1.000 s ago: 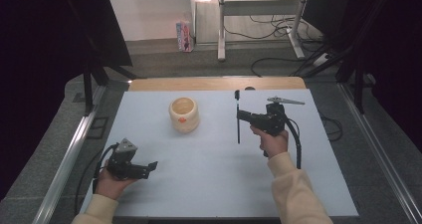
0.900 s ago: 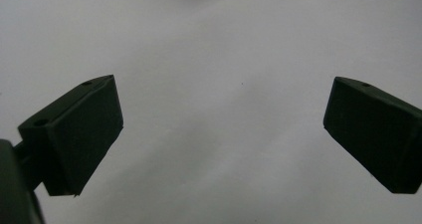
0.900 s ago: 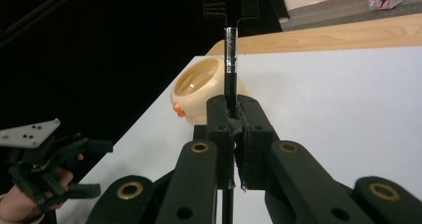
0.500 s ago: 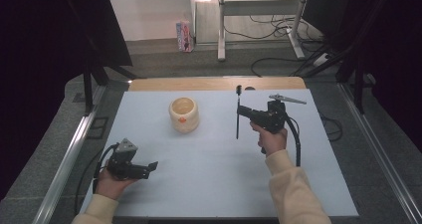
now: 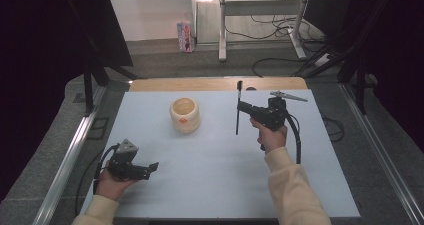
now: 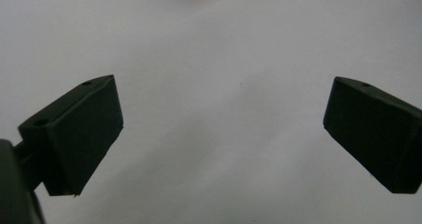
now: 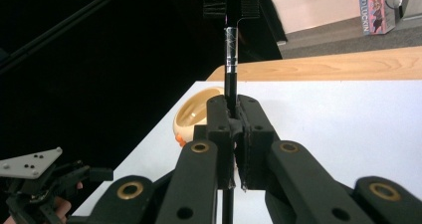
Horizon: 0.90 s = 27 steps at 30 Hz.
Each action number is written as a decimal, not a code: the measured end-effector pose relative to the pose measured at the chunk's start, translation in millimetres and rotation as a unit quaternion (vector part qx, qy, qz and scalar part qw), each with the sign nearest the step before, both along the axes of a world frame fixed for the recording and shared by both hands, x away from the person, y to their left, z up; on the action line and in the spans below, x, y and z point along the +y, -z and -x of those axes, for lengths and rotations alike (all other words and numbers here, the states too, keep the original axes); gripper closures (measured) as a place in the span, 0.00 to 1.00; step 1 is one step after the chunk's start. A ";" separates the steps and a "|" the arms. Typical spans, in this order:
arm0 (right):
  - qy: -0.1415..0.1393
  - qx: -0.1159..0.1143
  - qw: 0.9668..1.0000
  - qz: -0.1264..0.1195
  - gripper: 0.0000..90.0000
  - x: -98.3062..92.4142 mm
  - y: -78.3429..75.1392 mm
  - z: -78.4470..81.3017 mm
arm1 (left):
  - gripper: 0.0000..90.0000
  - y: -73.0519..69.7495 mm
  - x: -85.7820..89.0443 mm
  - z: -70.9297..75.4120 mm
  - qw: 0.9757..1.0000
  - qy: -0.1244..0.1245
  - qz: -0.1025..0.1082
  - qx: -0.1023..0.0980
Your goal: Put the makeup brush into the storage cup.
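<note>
My right gripper [image 5: 241,106] is shut on a thin black brush [image 5: 237,120], held upright above the right half of the table. In the right gripper view the jaws clamp the brush's handle [image 7: 231,50], with the bristle head at the top edge. A cream cup [image 5: 185,114] with an orange mark stands on the white mat, left of the brush; it also appears behind the jaws as the cup [image 7: 193,118]. My left gripper [image 5: 150,167] rests low at the front left, open, its fingers [image 6: 79,134] wide apart over bare mat.
The white mat [image 5: 210,185] covers the table, with a wooden strip [image 5: 200,84] along its far edge. Metal rails run down both sides. Cables and a desk frame lie on the floor beyond. A small pink carton [image 5: 185,36] stands far back.
The right gripper has carried the brush slightly up and away from me. The left gripper has stayed where it was.
</note>
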State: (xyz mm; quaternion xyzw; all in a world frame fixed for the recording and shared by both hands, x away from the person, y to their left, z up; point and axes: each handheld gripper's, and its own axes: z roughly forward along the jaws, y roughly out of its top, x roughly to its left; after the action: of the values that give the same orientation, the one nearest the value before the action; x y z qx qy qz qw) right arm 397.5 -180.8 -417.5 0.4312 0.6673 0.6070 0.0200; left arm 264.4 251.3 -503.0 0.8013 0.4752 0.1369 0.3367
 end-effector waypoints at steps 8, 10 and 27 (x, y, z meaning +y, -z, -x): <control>0.003 -0.005 1.000 -0.010 0.94 2.1 0.3 -4.5 | 0.03 0.1 -0.3 -0.1 1.000 0.000 -0.001 0.000; 0.004 -0.005 1.000 -0.011 0.94 3.1 0.9 -5.9 | 0.03 0.0 -0.2 -0.1 1.000 0.000 -0.001 0.000; 0.006 -0.005 1.000 -0.017 0.94 20.1 6.9 -18.6 | 0.03 -0.1 0.4 -0.3 1.000 0.000 0.001 -0.001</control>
State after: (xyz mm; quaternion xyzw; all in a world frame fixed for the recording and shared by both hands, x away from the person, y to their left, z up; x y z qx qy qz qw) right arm 416.0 -160.7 -424.4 0.4320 0.6541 0.6206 0.0195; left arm 264.7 251.7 -502.9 0.8007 0.4755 0.1372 0.3376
